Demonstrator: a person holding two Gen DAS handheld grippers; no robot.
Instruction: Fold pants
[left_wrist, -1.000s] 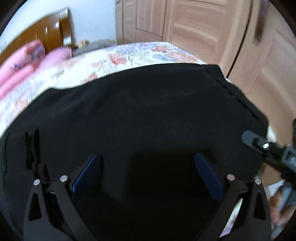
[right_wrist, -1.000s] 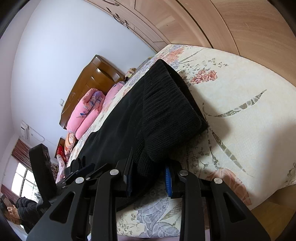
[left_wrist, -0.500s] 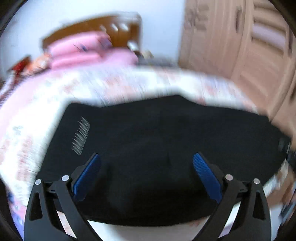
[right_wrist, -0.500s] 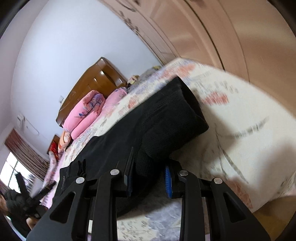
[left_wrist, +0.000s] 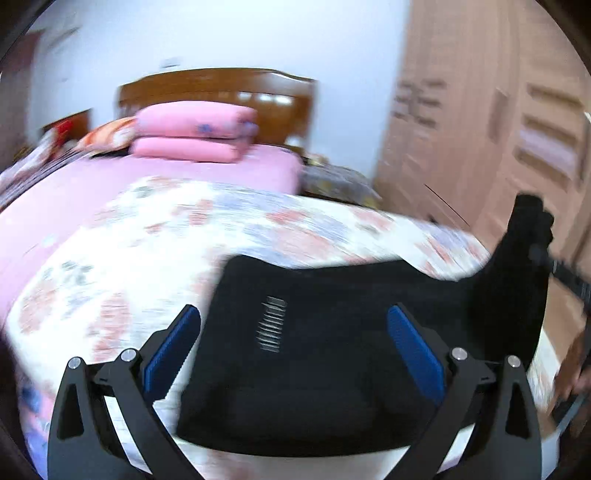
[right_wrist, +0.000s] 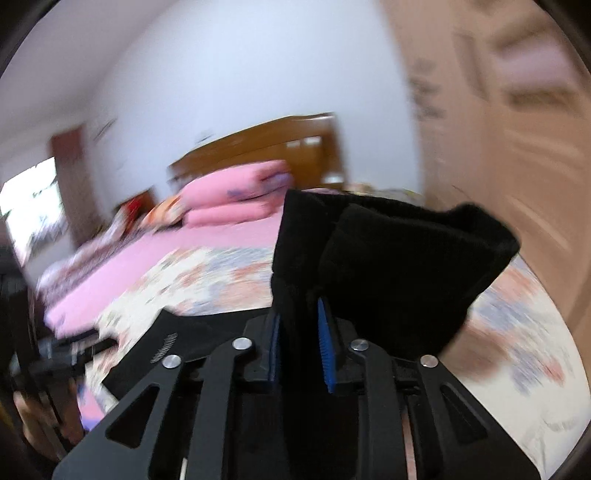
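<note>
Black pants (left_wrist: 332, 362) lie on the floral bedspread, folded into a broad dark panel with a small white stitched mark (left_wrist: 272, 325). My left gripper (left_wrist: 293, 350) is open above the pants, blue pads wide apart, holding nothing. My right gripper (right_wrist: 301, 347) is shut on the ribbed end of the pants (right_wrist: 399, 266) and holds it lifted off the bed. That raised end also shows at the right of the left wrist view (left_wrist: 517, 280). Both views are motion blurred.
The bed (left_wrist: 147, 240) has a floral cover and a pink sheet, with stacked pink bedding (left_wrist: 192, 133) by the wooden headboard (left_wrist: 218, 88). Wooden wardrobe doors (left_wrist: 498, 122) stand on the right. The person's hand (right_wrist: 44, 406) shows at the lower left of the right wrist view.
My right gripper has lifted the pants' ribbed end up off the bed and swung it toward the headboard. My left gripper has drawn back and up, still open.
</note>
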